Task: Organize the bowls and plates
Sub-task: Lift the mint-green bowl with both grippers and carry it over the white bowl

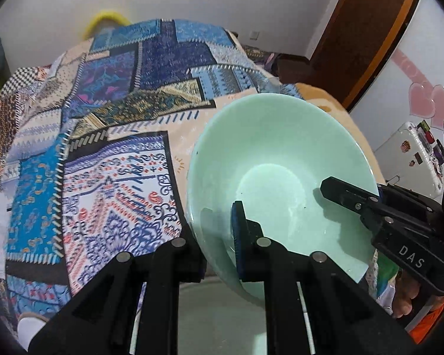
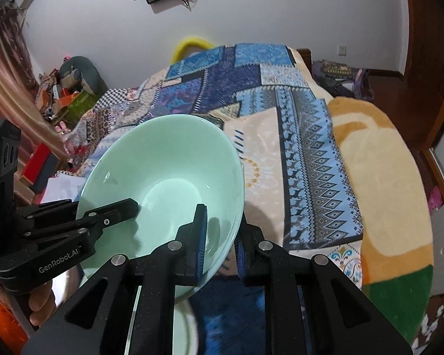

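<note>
Lifting is the step in hand: left gripper (image 1: 219, 236) and right gripper (image 2: 220, 242) each clamp opposite rims of the green bowl (image 1: 281, 159), held above the patterned cloth (image 1: 118, 153), next needing level carrying.

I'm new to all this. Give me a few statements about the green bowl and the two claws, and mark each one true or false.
1. Both claws grip the same bowl. True: the left claw and the right claw each pinch the rim of the pale green bowl.
2. The bowl is full of food. False: its inside shows bare.
3. The bowl sits level on the cloth. False: it is tilted and held up by the two claws above the patterned cloth.
4. The cloth is mostly blue patchwork. True.
5. The right claw's fingers stand wide open. False: they are shut on the rim.
</note>
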Demonstrator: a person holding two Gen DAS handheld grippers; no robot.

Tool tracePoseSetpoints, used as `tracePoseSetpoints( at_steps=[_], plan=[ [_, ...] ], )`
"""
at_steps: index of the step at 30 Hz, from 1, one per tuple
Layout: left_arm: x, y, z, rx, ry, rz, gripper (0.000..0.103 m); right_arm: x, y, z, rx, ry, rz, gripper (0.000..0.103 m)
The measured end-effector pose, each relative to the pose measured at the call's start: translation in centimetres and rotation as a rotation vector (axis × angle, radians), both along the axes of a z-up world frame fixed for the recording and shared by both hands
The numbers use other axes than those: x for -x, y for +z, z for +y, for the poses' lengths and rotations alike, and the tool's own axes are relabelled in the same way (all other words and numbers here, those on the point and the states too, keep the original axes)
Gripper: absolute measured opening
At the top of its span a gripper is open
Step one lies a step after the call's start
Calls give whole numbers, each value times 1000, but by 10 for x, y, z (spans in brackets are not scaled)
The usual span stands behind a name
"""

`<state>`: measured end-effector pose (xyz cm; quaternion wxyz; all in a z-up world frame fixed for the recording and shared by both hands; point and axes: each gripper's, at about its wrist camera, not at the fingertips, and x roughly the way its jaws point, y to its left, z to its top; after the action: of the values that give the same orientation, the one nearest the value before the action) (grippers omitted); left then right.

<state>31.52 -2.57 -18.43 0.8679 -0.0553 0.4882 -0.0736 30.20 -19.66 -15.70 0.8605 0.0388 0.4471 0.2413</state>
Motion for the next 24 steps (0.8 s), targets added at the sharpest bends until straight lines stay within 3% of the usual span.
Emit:
tracePoseSetpoints(
  at_steps=[12, 24],
  plan=[
    [59, 39, 20, -1, 27, -60, 14, 41, 21, 21, -24, 26, -52, 16],
    [110, 49, 51, -1, 83, -79, 14, 69, 21, 54, -33, 83, -64, 16]
  ],
)
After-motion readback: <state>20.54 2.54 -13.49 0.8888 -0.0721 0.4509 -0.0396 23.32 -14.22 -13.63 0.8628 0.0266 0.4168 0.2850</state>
